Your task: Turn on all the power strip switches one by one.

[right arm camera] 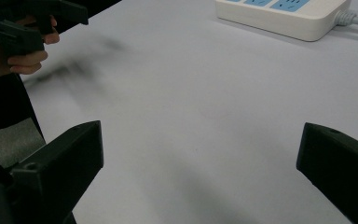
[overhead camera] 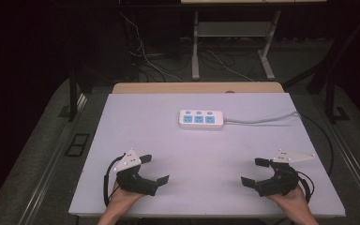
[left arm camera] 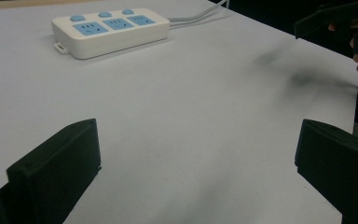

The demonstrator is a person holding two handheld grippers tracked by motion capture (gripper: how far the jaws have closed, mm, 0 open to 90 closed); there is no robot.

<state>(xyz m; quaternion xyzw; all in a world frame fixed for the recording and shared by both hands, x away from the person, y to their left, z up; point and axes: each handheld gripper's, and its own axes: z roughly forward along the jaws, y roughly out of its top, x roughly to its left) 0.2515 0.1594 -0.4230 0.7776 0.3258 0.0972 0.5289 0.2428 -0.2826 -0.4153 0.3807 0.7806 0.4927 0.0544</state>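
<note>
The left gripper (overhead camera: 153,168) and right gripper (overhead camera: 255,171) rested wide-jawed, empty, on the table (overhead camera: 206,154); the high view alone revealed floor cables (overhead camera: 143,56) beyond the power strip (overhead camera: 200,119).

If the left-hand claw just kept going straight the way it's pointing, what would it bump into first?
Probably the white power strip. The left gripper has its fingers open over bare table, and nothing else lies ahead, though the strip sits slightly off-centre, so it might just miss.
</note>
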